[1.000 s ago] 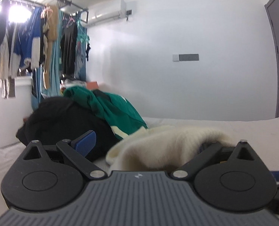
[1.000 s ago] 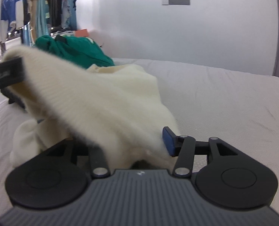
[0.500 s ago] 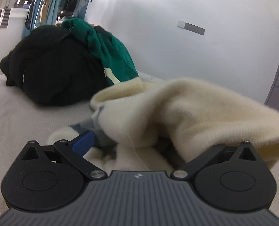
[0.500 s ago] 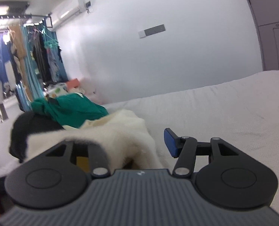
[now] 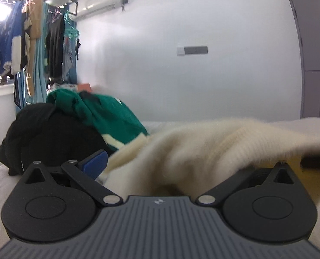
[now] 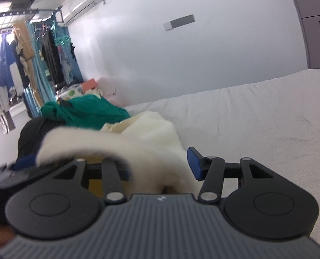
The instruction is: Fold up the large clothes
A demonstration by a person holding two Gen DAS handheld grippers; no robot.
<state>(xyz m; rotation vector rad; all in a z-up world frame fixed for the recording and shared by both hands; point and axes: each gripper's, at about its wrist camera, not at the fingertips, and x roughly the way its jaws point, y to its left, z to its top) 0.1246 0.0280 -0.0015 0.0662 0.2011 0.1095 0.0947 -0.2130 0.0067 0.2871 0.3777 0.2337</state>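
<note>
A fluffy cream sweater point(image 5: 203, 151) lies bunched on the white bed point(image 6: 257, 118) and stretches between both grippers. In the left wrist view my left gripper point(image 5: 160, 164) stands wide; its blue left pad point(image 5: 94, 164) sits just clear of the cloth, which drapes over the hidden right finger. My right gripper point(image 6: 160, 166) has the cream sweater point(image 6: 151, 155) packed between its jaws, against the blue right pad point(image 6: 194, 163); its left finger is covered. A fold of the sweater runs left toward the left gripper point(image 6: 24, 161), seen blurred at the edge.
A green garment point(image 5: 108, 116) and a black one point(image 5: 52, 138) are heaped at the bed's left end. Behind them hangs a rail of clothes point(image 5: 30, 43). A grey wardrobe point(image 5: 315, 54) stands at the right. Bare sheet spreads to the right of the sweater.
The right gripper has risen and rolled, so its view now tilts, and the sweater came up with it. The left gripper moved sideways; the sweater now spans its right finger.
</note>
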